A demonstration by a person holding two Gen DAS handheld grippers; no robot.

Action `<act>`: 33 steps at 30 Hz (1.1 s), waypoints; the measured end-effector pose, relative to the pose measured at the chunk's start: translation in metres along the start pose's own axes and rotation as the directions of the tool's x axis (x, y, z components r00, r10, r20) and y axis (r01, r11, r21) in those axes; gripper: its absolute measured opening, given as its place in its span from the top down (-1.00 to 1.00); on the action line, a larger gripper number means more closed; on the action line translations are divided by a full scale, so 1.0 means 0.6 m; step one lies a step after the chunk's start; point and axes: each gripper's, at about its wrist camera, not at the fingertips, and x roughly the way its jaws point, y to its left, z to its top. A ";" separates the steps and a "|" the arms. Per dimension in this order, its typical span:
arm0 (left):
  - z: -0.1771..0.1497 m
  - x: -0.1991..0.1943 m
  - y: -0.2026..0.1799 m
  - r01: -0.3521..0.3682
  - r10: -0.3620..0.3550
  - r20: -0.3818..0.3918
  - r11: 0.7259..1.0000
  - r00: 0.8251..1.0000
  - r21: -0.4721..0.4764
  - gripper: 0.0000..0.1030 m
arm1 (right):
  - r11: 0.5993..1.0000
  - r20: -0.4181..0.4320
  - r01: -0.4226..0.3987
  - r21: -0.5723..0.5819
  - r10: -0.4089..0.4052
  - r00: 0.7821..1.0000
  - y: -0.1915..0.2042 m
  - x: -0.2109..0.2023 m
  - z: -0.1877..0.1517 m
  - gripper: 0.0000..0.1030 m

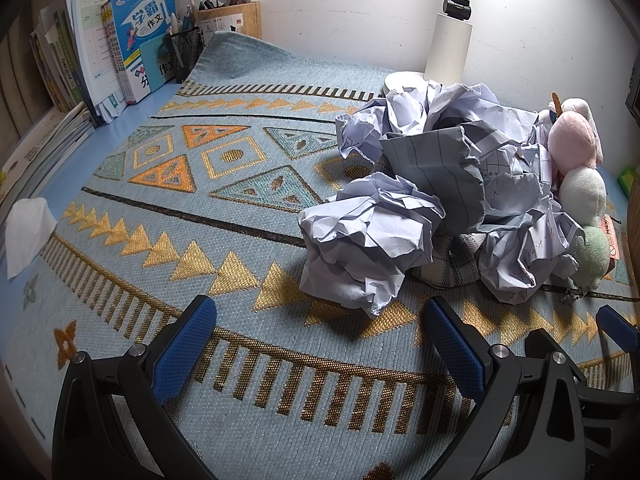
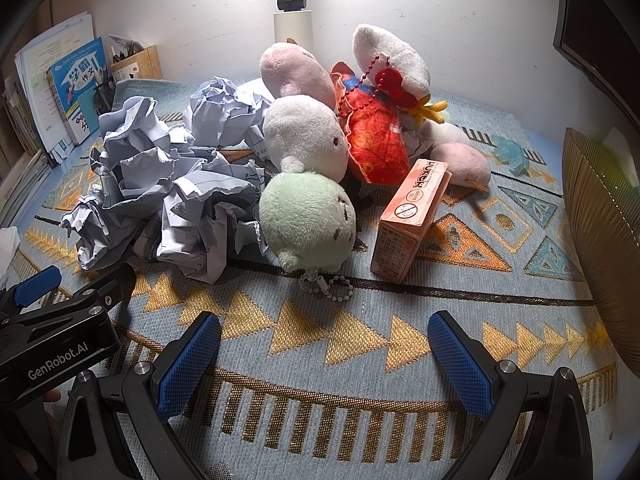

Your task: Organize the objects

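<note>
A heap of crumpled paper balls (image 1: 420, 184) (image 2: 172, 176) lies on the patterned blue mat (image 1: 200, 208) (image 2: 360, 320). Beside it rests a plush string of pink, white and green balls (image 2: 308, 152) (image 1: 580, 184), a red and white plush toy (image 2: 380, 120) and a pink carton (image 2: 412, 220) on its side. My left gripper (image 1: 320, 344) is open just short of the nearest paper ball, holding nothing. My right gripper (image 2: 324, 356) is open in front of the green plush ball and its bead chain (image 2: 332, 288), also holding nothing.
Books (image 1: 120, 52) and pen holders (image 1: 224, 20) stand at the back left. A white lamp post (image 1: 452, 20) rises at the back wall. A white tissue (image 1: 26, 228) lies at the left edge. A ribbed brown container (image 2: 600, 220) stands at the right, a small blue figure (image 2: 510, 156) behind it.
</note>
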 end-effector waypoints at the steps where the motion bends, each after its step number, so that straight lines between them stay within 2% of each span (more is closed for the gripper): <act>1: 0.000 0.000 0.000 0.000 0.000 0.000 1.000 1.000 0.000 -1.00 | 1.000 0.000 0.000 0.000 0.000 1.000 0.000 0.000 0.000 -1.00; 15: 0.000 0.000 0.000 0.000 0.000 0.000 1.000 1.000 0.000 -1.00 | 1.000 0.001 -0.004 0.002 0.004 1.000 -0.001 0.000 0.000 -1.00; 18: 0.000 -0.001 0.000 0.004 -0.004 -0.007 1.000 1.000 -0.002 -0.97 | 0.998 -0.029 -0.037 -0.043 0.035 0.999 -0.002 -0.005 0.002 -0.98; 20: -0.001 -0.016 0.002 0.052 -0.052 -0.006 0.999 0.999 -0.014 -0.85 | 0.992 -0.076 -0.069 -0.106 0.061 0.995 -0.010 -0.017 0.001 -0.79; 23: 0.003 -0.066 -0.001 0.119 -0.121 0.080 0.993 0.989 0.020 -0.85 | 0.985 -0.054 -0.062 -0.161 0.054 0.997 -0.030 -0.051 0.008 -0.74; 26: 0.027 -0.097 -0.007 0.142 -0.148 0.132 0.988 0.980 0.054 -0.85 | 0.993 0.044 -0.050 -0.107 0.055 0.998 -0.051 -0.085 0.031 -0.74; 28: 0.052 -0.106 -0.008 0.168 -0.171 0.149 0.985 0.974 0.035 -0.85 | 0.996 0.088 -0.082 -0.043 0.085 0.992 -0.067 -0.099 0.049 -0.74; 31: 0.093 -0.099 -0.002 0.216 -0.213 0.142 0.976 0.967 -0.011 -0.85 | 0.990 0.078 -0.142 -0.002 0.142 0.987 -0.072 -0.097 0.076 -0.72; 33: 0.113 -0.095 -0.007 0.242 -0.238 0.137 0.970 0.962 -0.014 -0.85 | 0.988 0.058 -0.154 0.005 0.153 0.987 -0.065 -0.085 0.093 -0.57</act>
